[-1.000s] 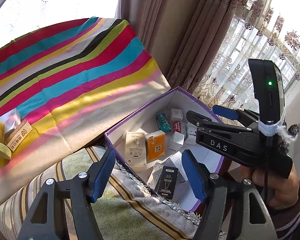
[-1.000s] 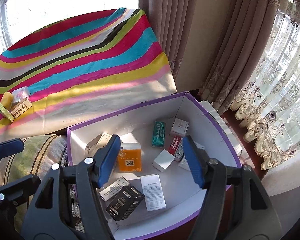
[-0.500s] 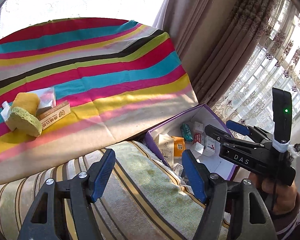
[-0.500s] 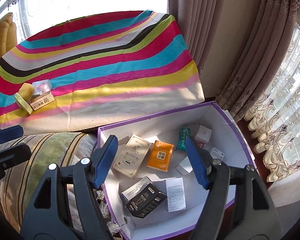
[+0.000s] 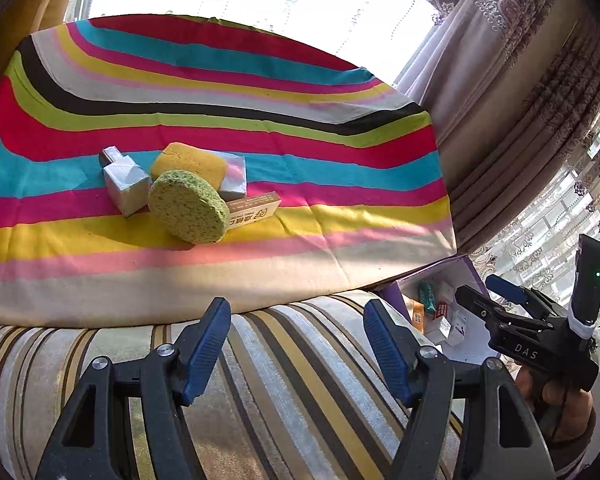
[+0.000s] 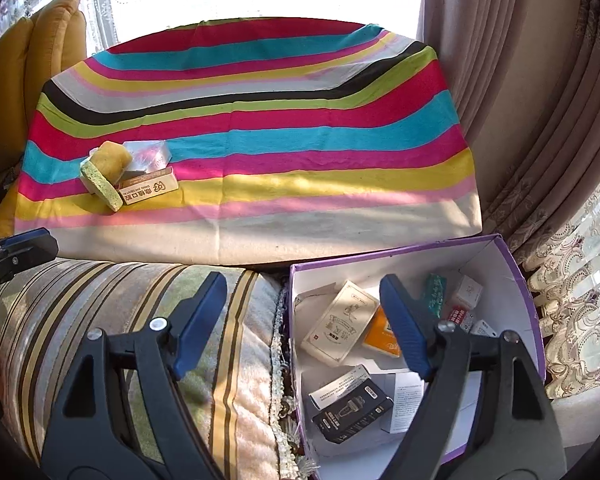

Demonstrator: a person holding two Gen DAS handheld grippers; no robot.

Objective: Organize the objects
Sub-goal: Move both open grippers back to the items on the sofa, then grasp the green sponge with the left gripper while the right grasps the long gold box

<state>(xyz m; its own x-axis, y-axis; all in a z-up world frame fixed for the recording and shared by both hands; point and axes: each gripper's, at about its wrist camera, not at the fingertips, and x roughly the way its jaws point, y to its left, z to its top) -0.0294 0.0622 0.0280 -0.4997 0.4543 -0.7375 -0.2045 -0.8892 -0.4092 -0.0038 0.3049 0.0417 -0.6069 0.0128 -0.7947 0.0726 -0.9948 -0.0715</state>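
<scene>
Left wrist: tongs (image 5: pixel 296 348) gape above striped cushion (image 5: pixel 284 392).

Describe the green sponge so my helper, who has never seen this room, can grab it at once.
Find the striped cloth spread over the table, then the small cluster of items on its left part. The green sponge is the round, porous disc at the front, leaning on a yellow sponge; its neighbours are boxes.

I'm seeing mauve pleated curtains (image 6: pixel 540 92) hanging beside a mustard-yellow padded armchair (image 6: pixel 32 80) and lace sheers (image 5: pixel 560 216).
</scene>
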